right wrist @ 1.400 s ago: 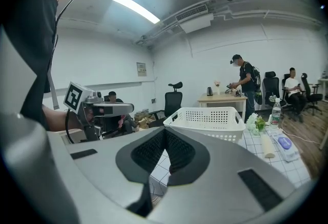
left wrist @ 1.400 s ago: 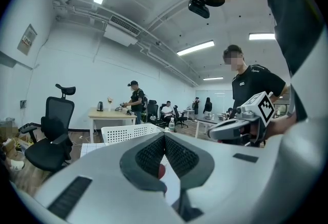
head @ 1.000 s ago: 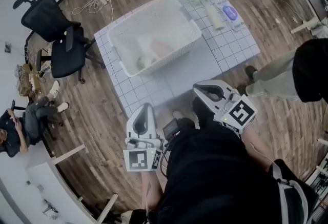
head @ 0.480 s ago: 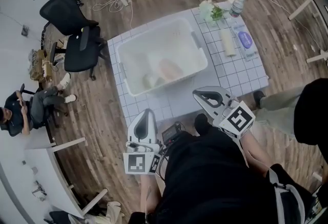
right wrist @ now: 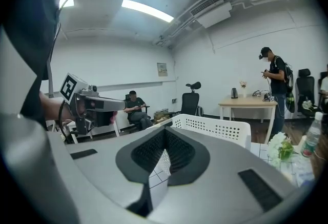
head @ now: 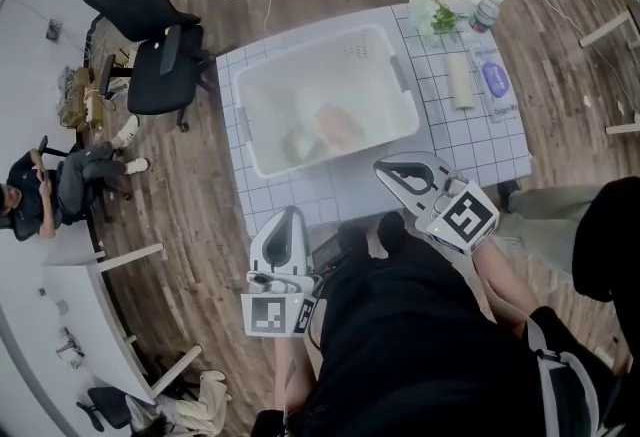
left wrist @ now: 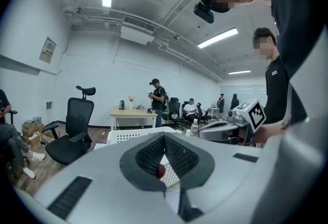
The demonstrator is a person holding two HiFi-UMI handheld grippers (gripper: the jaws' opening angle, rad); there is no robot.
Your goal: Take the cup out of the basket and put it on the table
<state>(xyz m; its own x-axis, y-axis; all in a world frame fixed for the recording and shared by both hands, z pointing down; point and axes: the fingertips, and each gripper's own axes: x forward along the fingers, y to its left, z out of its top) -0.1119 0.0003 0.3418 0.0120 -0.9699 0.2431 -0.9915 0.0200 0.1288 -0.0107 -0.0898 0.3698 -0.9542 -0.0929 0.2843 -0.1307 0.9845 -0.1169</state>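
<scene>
Approach step: table (head: 480, 150) and basket (head: 405, 90) now nearer both grippers than before.
Left gripper (head: 290, 215), right gripper (head: 386, 170): jaws together, empty; blurred cup (head: 338, 128) in basket ahead. Next: open one, reach over rim.

"Where is the cup (head: 338, 128)?"

"Down in the basket (head: 262, 165). It's not out on the counter (head: 300, 203) yet."

"What does it look like?"

"It's blurry. I think it's the peach-colored shape on the bottom, maybe on its side."

"And the basket?"

"Big, white and open on top, with little holes in one wall. It sits flat on the white counter with squares."
</scene>
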